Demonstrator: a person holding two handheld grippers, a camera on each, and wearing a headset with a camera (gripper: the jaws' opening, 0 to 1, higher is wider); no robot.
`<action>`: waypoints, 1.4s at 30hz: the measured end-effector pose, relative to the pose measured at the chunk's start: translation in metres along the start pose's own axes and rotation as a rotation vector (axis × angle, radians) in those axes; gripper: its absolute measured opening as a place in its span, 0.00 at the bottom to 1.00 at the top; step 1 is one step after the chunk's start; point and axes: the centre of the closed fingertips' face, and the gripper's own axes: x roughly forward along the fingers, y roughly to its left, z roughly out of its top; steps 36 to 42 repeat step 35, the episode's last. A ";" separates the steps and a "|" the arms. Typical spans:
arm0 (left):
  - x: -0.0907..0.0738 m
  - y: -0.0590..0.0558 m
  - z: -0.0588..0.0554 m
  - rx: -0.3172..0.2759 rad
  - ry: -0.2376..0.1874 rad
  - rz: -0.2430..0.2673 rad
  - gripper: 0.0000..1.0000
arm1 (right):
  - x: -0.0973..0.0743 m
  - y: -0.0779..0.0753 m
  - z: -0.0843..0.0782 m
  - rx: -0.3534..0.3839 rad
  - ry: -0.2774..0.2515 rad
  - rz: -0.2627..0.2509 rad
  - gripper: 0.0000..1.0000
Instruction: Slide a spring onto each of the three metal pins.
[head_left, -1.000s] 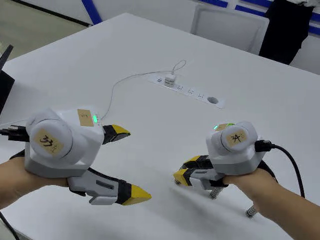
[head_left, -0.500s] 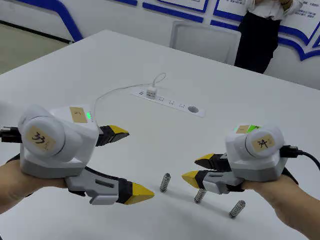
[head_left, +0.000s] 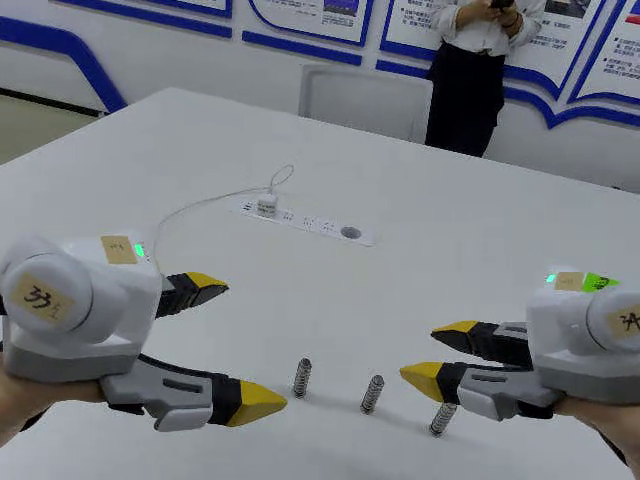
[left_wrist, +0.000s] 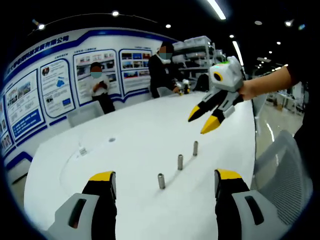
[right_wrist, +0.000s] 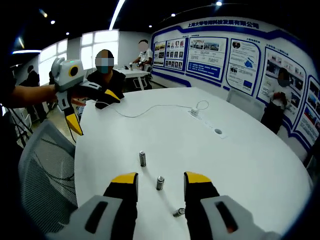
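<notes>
Three springs stand in a short row on the white tabletop, near the edge where the person works. The coils are plain to see from above, but I can't make out whether a pin runs up inside each one. The two on the left stand upright. The rightmost spring leans a little.

The left claw hovers off to the left of the row, well apart from it. Its yellow-tipped jaws are spread wide, with nothing between them. In its own view the row of springs sits out ahead, in the gap between the jaws.

The right claw comes in from the right side. Its jaws are parted, though less widely, and they grip nothing. Its lower tip hangs just above the rightmost spring and does not touch it.

Farther back on the tabletop lies a power strip with a white cable curling away from it. Beyond the far edge a chair is pushed in, and a person stands beside it.
</notes>
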 end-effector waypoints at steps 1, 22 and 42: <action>-0.001 0.001 0.002 -0.006 -0.007 0.004 0.83 | -0.005 0.000 -0.003 -0.004 0.007 -0.001 0.38; -0.012 0.003 0.003 -0.052 -0.013 0.022 0.91 | -0.100 -0.027 -0.041 0.171 -0.104 -0.128 0.55; -0.013 0.003 0.003 -0.079 -0.015 0.030 0.94 | -0.104 -0.020 -0.044 0.208 -0.115 -0.139 0.64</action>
